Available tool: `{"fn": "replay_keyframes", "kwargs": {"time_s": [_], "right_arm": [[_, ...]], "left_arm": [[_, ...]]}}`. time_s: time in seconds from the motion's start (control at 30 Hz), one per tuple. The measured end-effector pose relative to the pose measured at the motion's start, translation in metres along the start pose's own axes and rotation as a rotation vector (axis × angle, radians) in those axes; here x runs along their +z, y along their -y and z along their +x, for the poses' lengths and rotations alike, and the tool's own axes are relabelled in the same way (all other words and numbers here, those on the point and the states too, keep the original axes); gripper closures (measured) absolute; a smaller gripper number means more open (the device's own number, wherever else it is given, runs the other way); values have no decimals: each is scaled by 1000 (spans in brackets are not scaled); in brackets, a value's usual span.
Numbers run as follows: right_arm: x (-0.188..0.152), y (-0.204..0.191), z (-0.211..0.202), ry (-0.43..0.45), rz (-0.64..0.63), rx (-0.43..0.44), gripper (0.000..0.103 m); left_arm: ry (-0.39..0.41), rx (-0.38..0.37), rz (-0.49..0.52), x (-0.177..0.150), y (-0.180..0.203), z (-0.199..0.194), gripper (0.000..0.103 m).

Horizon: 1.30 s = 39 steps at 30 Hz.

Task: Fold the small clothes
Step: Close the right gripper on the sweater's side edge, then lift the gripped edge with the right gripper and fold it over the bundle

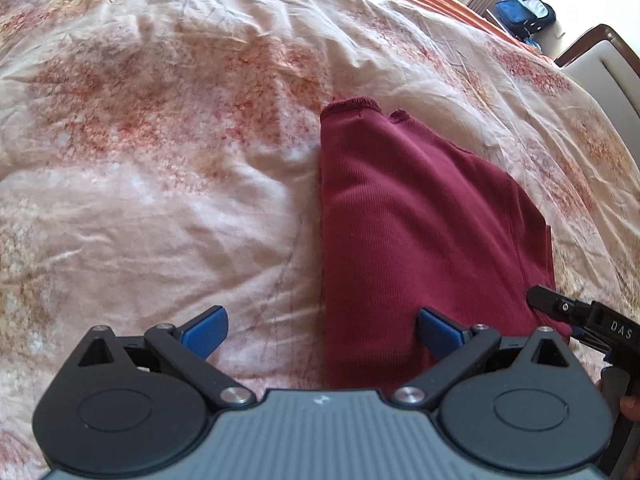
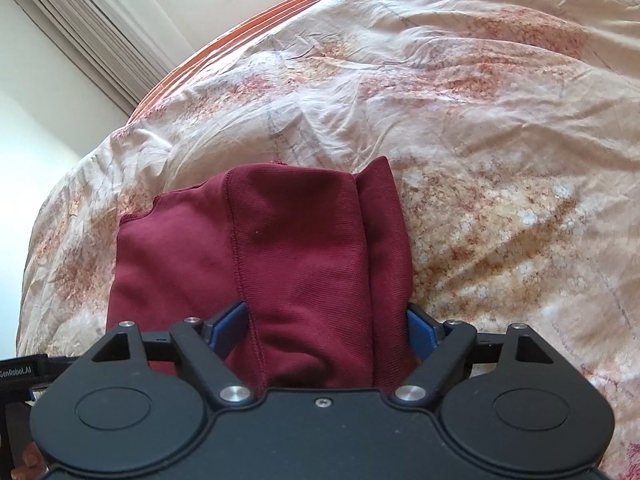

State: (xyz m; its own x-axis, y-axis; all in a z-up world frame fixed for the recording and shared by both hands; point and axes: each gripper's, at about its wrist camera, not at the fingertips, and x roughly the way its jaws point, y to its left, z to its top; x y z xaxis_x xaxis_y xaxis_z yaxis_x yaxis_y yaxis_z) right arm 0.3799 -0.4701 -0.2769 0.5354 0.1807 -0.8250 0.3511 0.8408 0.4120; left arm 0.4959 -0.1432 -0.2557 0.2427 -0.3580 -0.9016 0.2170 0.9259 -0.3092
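Observation:
A dark red ribbed garment lies folded into a long strip on the bed, its collar end away from me. My left gripper is open, its blue pads straddling the garment's near left edge, holding nothing. The right gripper's black body shows at the garment's near right corner. In the right wrist view the garment runs between the wide-apart pads of my right gripper, which is open with the folded near end between them.
A floral cream and orange bedspread covers the wrinkled bed, also in the right wrist view. A blue bag and a chair stand beyond the far bed edge. Curtains hang at upper left.

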Motion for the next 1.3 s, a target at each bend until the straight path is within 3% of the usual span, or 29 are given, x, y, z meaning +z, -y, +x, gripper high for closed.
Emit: {"fn": "replay_keyframes", "kwargs": {"time_s": [0.2,0.27,0.37,0.4,0.47,0.57,0.67,0.73,0.93,1.13,1.3], "right_arm": [[-1,-1,1,7,0,-2,21],[-3,-2,0,15,1,-2,24],[-5,-4,0,23,-1,-4,29],[-5,-4,0,23,1,-6,30],[-4,-5,-1,21,2,-10,32],[-4,-9,-3,18,-5,-10,45],[-5,-20,-8,31,-44,-39,71],[-6,-25,-11,40,-71,-56,77],[-5,-32,-31,90,-92,-38,86],[-3,-53,-64,146,-171,13,87],[-6,-72,-86,157,-238,65,88]], "left_arm": [[-28,-48,-51,3,-3,18,4],[-26,-73,-52,3,-2,18,11],[-39,-151,-77,4,-1,20,32],[-40,-176,-89,5,-1,20,43],[-44,-167,-95,5,4,19,46],[-47,-125,-89,5,14,15,54],[-35,-79,-59,5,27,10,65],[-21,-54,-35,4,36,3,71],[34,-43,26,-2,52,-22,78],[84,-69,43,-8,62,-58,79],[115,-44,43,-19,69,-85,80]]}}
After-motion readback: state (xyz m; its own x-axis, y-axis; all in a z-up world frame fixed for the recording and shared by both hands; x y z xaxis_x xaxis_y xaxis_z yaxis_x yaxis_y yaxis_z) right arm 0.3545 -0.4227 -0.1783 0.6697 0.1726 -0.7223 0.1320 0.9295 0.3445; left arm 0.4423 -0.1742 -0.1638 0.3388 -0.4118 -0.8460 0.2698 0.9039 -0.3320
